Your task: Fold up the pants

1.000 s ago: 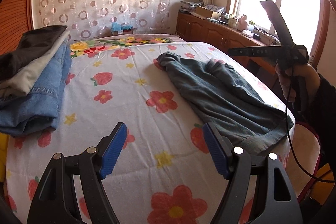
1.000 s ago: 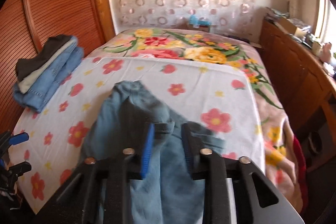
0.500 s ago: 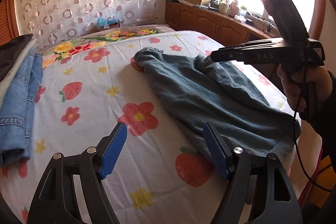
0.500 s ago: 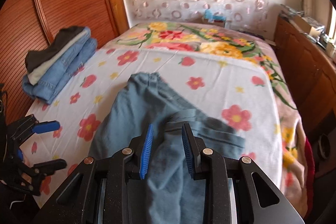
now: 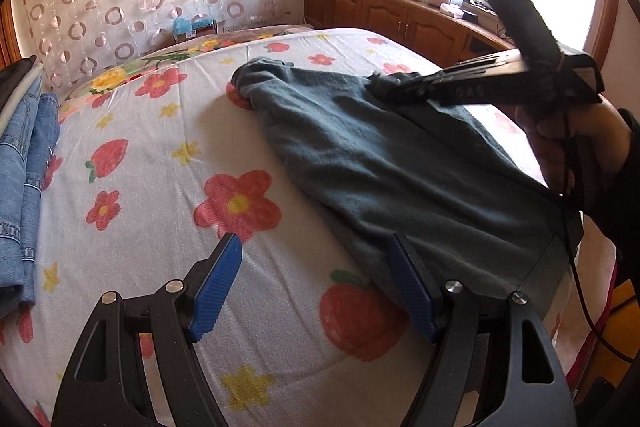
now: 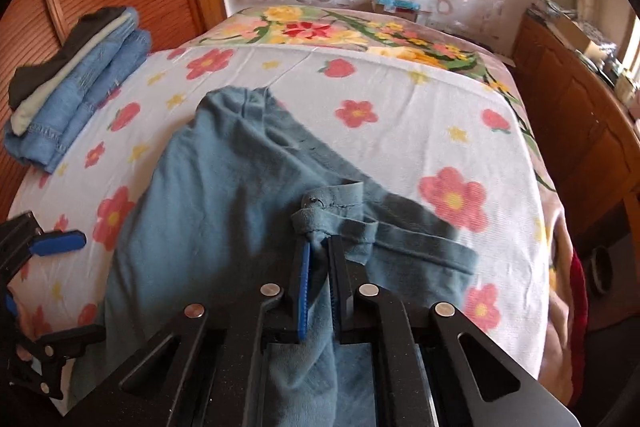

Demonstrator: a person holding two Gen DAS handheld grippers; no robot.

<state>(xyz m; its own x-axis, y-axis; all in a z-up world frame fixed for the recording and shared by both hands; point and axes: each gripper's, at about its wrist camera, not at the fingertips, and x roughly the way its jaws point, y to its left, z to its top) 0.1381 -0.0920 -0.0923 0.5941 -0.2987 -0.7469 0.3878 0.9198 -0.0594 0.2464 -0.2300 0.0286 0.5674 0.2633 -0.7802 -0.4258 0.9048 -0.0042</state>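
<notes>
**Teal cotton pinched on the flowered bed**

Teal-grey pants (image 6: 224, 187) lie spread across the bed (image 6: 400, 83), on a white sheet printed with red flowers and strawberries, one end near the bright floral quilt (image 6: 320, 27) further up. The right claw (image 6: 318, 251) has come together on a bunched fold of the fabric near the waistband, its blue pads clamping the cloth between them. From the other side a hand (image 5: 568, 139) grips its handle over the pants. The left claw (image 5: 316, 279) hangs over the sheet with its pads well apart, nothing between them, its right pad just at the garment's edge. A stack of folded clothes (image 6: 76, 83) sits at the bed's far side beside the wooden panelling.
</notes>
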